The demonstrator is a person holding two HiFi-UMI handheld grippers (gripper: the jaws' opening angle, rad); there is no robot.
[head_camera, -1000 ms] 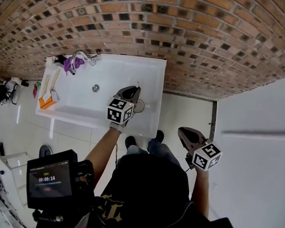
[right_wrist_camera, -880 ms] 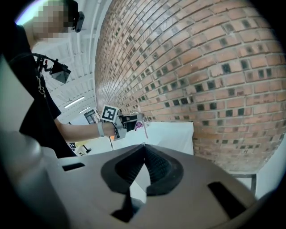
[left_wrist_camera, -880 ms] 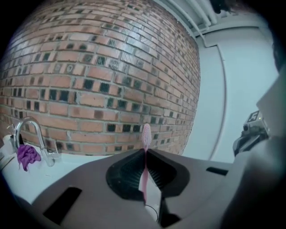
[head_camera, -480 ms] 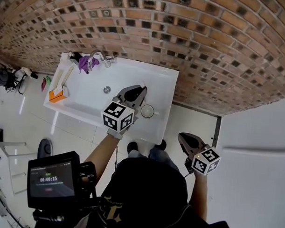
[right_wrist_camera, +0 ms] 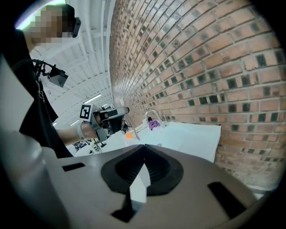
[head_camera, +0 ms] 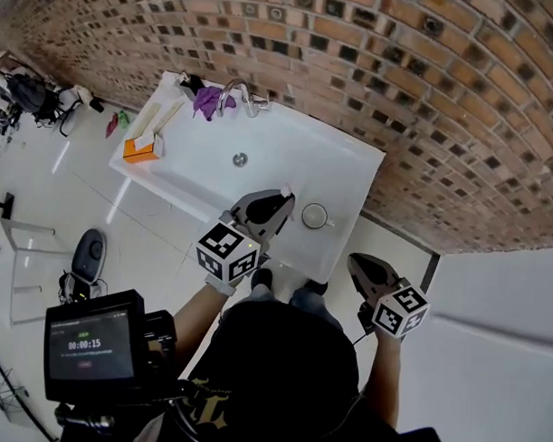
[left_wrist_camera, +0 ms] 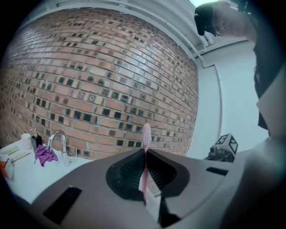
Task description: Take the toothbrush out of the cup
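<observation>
My left gripper (head_camera: 279,203) is shut on a pink toothbrush (head_camera: 286,190), held above the front edge of the white sink (head_camera: 201,172). The white cup (head_camera: 315,215) stands on the sink's right end, just right of that gripper and apart from the brush. In the left gripper view the toothbrush (left_wrist_camera: 146,133) stands upright between the jaws of the left gripper (left_wrist_camera: 145,151), bristle head up. My right gripper (head_camera: 359,263) hangs lower right, off the sink, jaws shut with nothing in them; the right gripper (right_wrist_camera: 144,146) looks along the brick wall.
A chrome faucet (head_camera: 237,93) and a purple cloth (head_camera: 206,101) sit at the sink's back. An orange box (head_camera: 141,148) lies at its left end. A brick wall (head_camera: 425,112) runs behind. White tiled floor lies below, with a round stool (head_camera: 91,253).
The left gripper has lifted the toothbrush up and away from the cup, toward the sink's front edge. The head view has swung. The right gripper has barely moved.
</observation>
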